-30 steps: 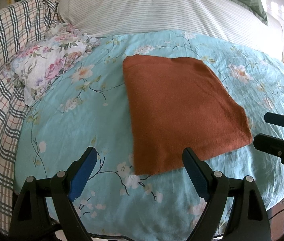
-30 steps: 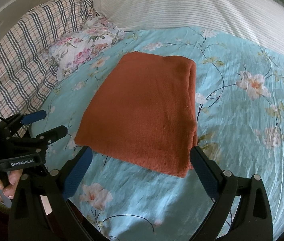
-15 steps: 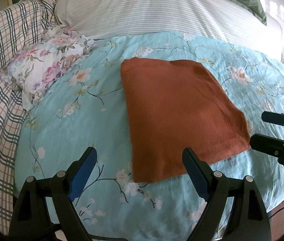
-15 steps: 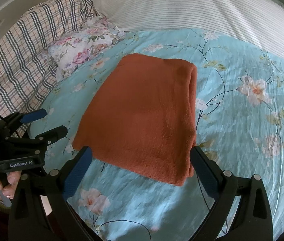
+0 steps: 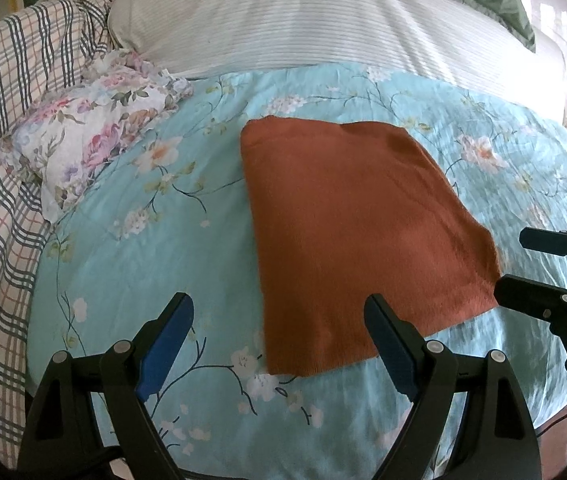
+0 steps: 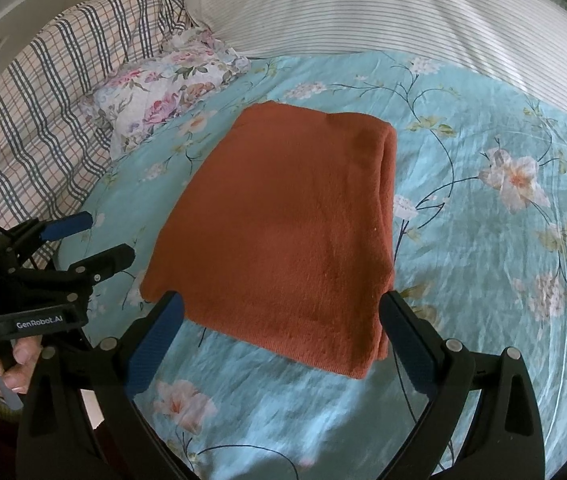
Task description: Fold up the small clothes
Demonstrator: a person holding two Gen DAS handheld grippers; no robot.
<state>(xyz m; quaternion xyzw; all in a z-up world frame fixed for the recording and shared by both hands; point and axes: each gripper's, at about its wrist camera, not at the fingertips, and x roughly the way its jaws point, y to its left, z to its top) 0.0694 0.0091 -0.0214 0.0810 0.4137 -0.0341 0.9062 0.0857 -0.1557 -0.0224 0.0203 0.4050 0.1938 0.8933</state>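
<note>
Lay already folded into a neat rectangle, rust-orange garment [image 6: 283, 236] just ahead of right gripper [image 6: 281, 320]; left gripper [image 5: 279, 324] beside it. Both spread wide, empty. Perhaps stacking left.

- Turquoise floral sheet [image 5: 171, 240] spread across the bed.
- White striped pillow [image 5: 323, 20] lying beyond it.
- Checked blanket [image 6: 43, 92] (bunched at left).
- Pink-flowered cloth [image 5: 87, 152], possibly a pillowcase, beside the blanket.

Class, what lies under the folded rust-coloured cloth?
The folded cloth rests on a turquoise flowered bedspread, which shows all around it. Its layers show at the right edge; anything tucked inside or directly beneath is covered.
</note>
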